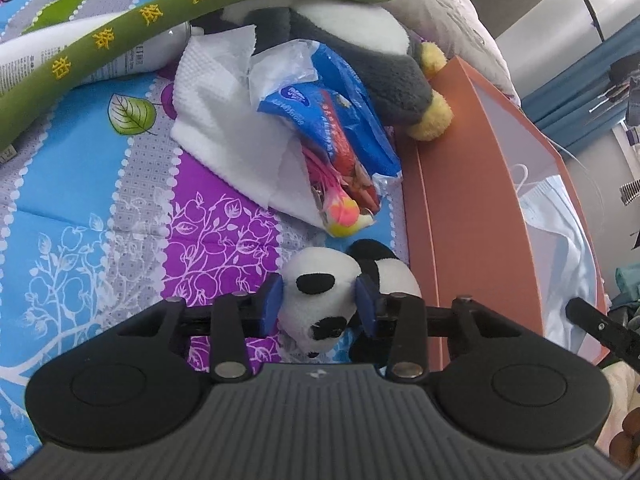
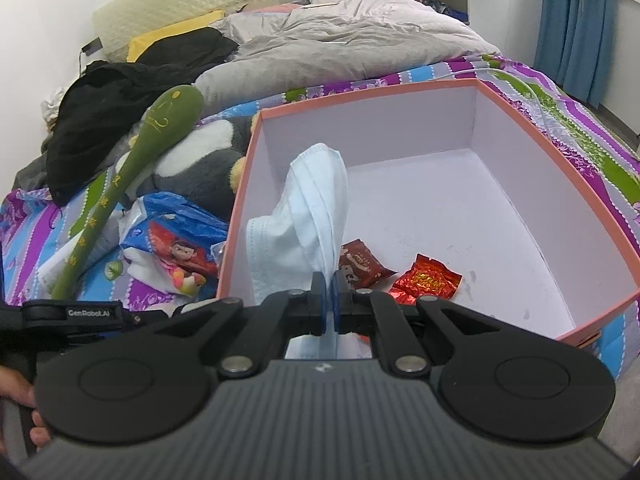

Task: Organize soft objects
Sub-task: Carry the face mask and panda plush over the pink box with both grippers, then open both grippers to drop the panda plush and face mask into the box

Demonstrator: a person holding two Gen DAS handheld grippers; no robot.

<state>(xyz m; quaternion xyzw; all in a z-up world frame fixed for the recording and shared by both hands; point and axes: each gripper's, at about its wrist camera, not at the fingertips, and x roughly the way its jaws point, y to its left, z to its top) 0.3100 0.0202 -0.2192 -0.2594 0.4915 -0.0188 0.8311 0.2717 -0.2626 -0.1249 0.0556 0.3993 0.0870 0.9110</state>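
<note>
My left gripper (image 1: 319,300) is shut on a small panda plush (image 1: 320,288), gripping its head just above the patterned bedsheet, beside the orange box (image 1: 460,184). My right gripper (image 2: 330,300) is shut on a light blue face mask (image 2: 312,208) and holds it over the near left part of the orange box (image 2: 440,88). The mask hangs crumpled above the box floor. A large grey and white penguin plush (image 1: 340,40) and a long green plush stick (image 1: 120,36) lie on the bed to the left of the box; both also show in the right wrist view, the penguin (image 2: 200,160) under the stick (image 2: 132,168).
Two red snack packets (image 2: 424,280) lie in the box. A blue snack bag (image 1: 340,120), white tissue (image 1: 224,112), a pink and yellow toy (image 1: 344,212) and a white bottle (image 1: 80,56) lie on the sheet. Black clothes (image 2: 128,92) and a grey quilt (image 2: 340,40) lie further back.
</note>
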